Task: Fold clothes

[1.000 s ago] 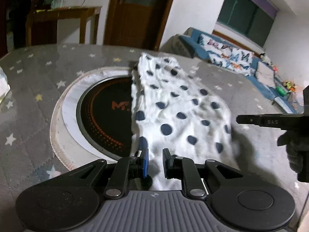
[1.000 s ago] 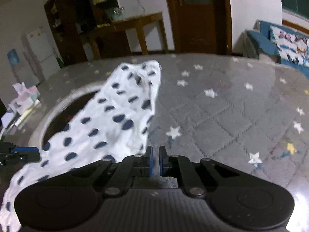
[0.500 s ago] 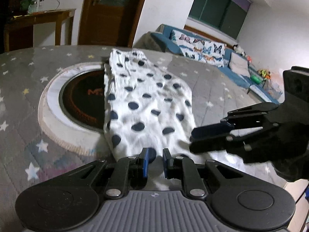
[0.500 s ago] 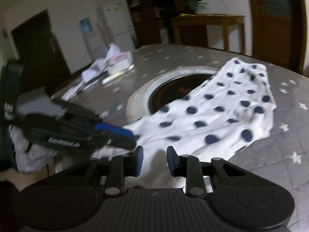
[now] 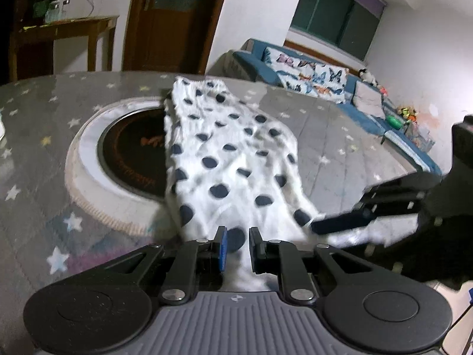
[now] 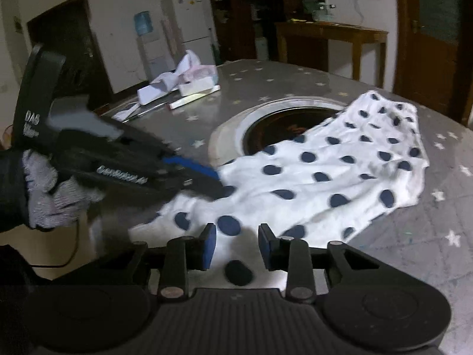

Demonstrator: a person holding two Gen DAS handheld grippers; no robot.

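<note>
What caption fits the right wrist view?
Right tool opening over the near edge of the dotted cloth; left tool at the cloth's left edge.

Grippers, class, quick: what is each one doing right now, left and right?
Left gripper: narrow gap, spotted cloth between its fingers; a grip cannot be told.
Right gripper: jaws opening over the cloth's near edge, gripping nothing.

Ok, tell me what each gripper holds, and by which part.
Left gripper appears to pinch the polka-dot cloth at its near edge. Right gripper holds nothing: its jaws are opening, with cloth between them.
</note>
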